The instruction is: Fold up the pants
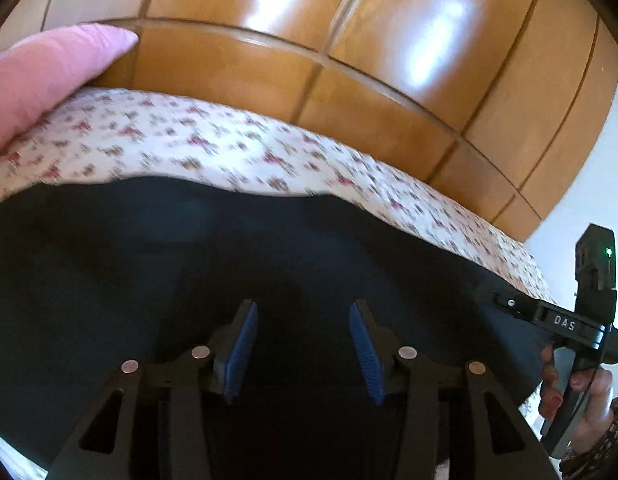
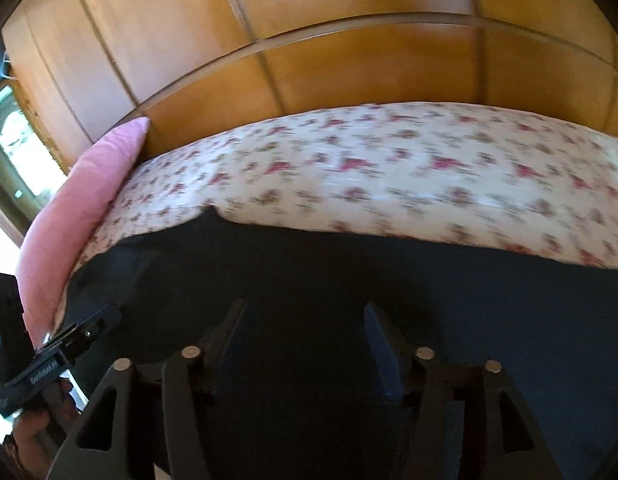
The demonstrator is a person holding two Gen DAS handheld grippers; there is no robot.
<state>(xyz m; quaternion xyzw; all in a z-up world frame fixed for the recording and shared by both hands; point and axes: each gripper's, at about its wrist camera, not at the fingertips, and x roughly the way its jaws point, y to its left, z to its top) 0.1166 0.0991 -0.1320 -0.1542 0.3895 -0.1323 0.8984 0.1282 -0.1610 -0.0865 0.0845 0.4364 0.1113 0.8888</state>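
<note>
Dark navy pants (image 1: 189, 256) lie spread flat on a floral bed sheet (image 1: 213, 144). They fill the lower half of both views and also show in the right wrist view (image 2: 389, 280). My left gripper (image 1: 305, 308) hovers just above the pants with its blue pads apart, open and empty. My right gripper (image 2: 305, 308) is also open and empty over the dark fabric. The right gripper shows at the right edge of the left wrist view (image 1: 505, 302), near the pants' edge. The left gripper shows at the left edge of the right wrist view (image 2: 109, 318).
A pink pillow (image 1: 49, 76) lies at the left end of the bed, also in the right wrist view (image 2: 81, 208). A glossy wooden wardrobe (image 1: 349, 60) stands close behind the bed. A window (image 2: 13, 144) is at the far left.
</note>
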